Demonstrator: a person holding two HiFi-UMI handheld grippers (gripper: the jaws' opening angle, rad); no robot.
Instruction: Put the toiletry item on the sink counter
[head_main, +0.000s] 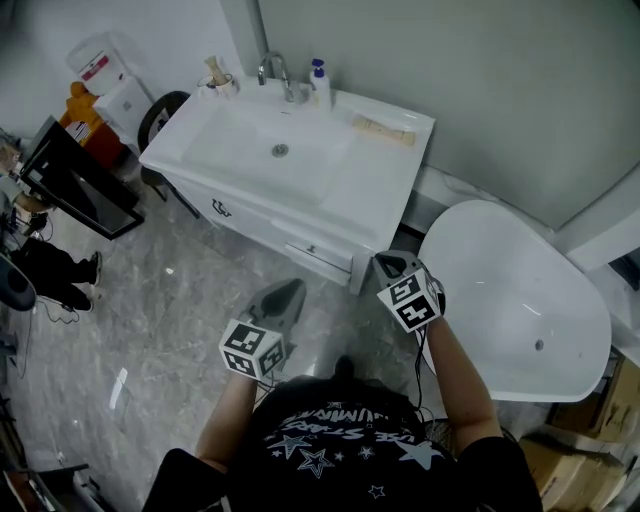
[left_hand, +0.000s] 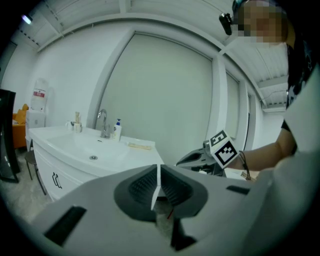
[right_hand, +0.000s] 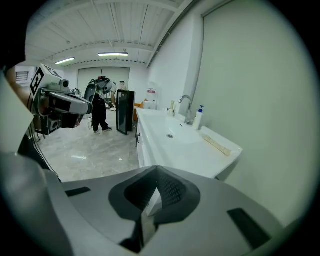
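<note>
The white sink counter (head_main: 385, 170) stands ahead of me against the wall. On it are a faucet (head_main: 277, 72), a white pump bottle (head_main: 319, 84), a cup of brushes (head_main: 217, 80) and a flat beige item (head_main: 382, 130) on the right side, also visible as the beige item (right_hand: 218, 145). My left gripper (head_main: 285, 292) hovers over the floor in front of the cabinet, jaws shut and empty, as the left gripper (left_hand: 158, 170) shows. My right gripper (head_main: 388, 263) is held near the counter's front right corner. The right gripper (right_hand: 156, 174) is shut with nothing in it.
A white bathtub (head_main: 520, 300) lies to the right of the counter. Left of it are a water dispenser (head_main: 105, 75) and a black frame (head_main: 75, 180). Cardboard boxes (head_main: 590, 450) sit at the lower right. A person (right_hand: 100, 107) stands far back by a black cabinet (right_hand: 125, 112).
</note>
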